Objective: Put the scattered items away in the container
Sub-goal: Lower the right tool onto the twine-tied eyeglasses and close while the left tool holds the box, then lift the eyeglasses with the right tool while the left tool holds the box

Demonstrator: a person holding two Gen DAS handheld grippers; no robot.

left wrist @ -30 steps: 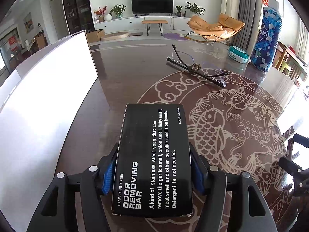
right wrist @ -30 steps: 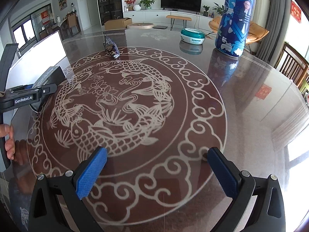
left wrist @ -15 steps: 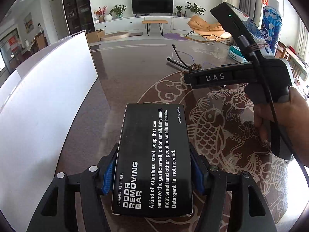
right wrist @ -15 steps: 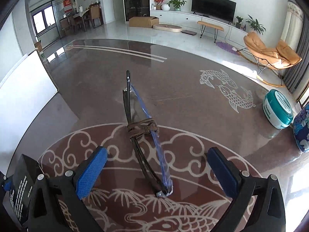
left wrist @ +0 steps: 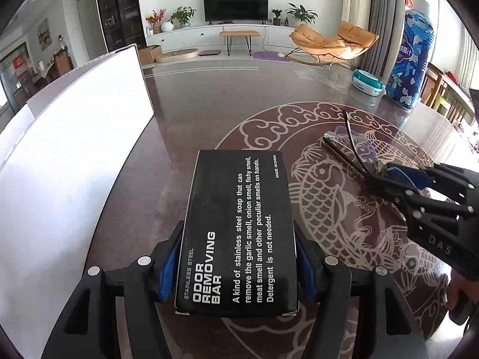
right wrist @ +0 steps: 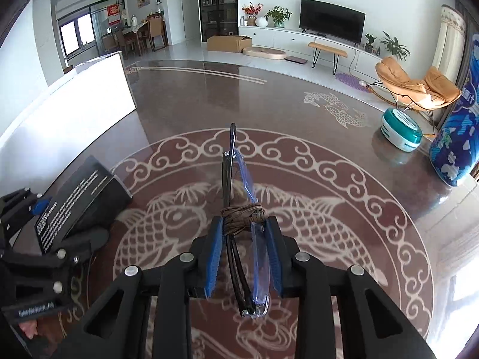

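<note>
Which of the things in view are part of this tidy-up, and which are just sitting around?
Part of the job:
- black box, shut in the left gripper
- glasses, shut in the right gripper
- white container

Just lying about:
- teal tub
- blue patterned pack

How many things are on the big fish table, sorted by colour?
Black: 1, the soap box.
Black and blue: 1, the glasses.
White: 1, the container.
Teal and white: 1, the round tub.
Blue: 1, the tall pack.
Total: 5.
</note>
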